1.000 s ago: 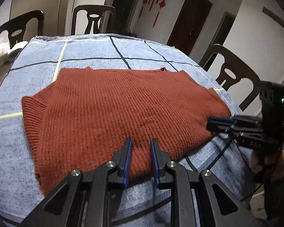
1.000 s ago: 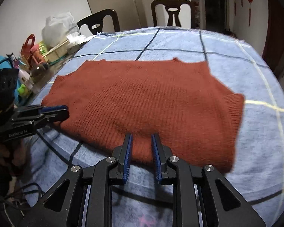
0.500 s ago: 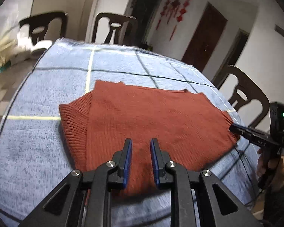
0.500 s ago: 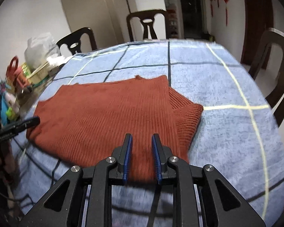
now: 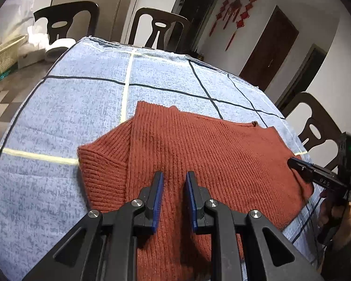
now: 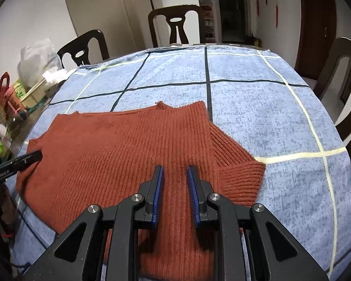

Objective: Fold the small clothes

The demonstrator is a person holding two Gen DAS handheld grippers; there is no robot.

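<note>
A rust-red ribbed knit sweater [image 5: 199, 164] lies flat on the blue checked tablecloth [image 5: 58, 117], its short sleeve [image 5: 103, 175] fanning out with a thick ribbed cuff. The left gripper [image 5: 173, 187] hovers over the hem, blue pads narrowly apart, nothing between them. The right gripper [image 6: 174, 182] is just as narrow and empty above the opposite sleeve [image 6: 236, 164].
</note>
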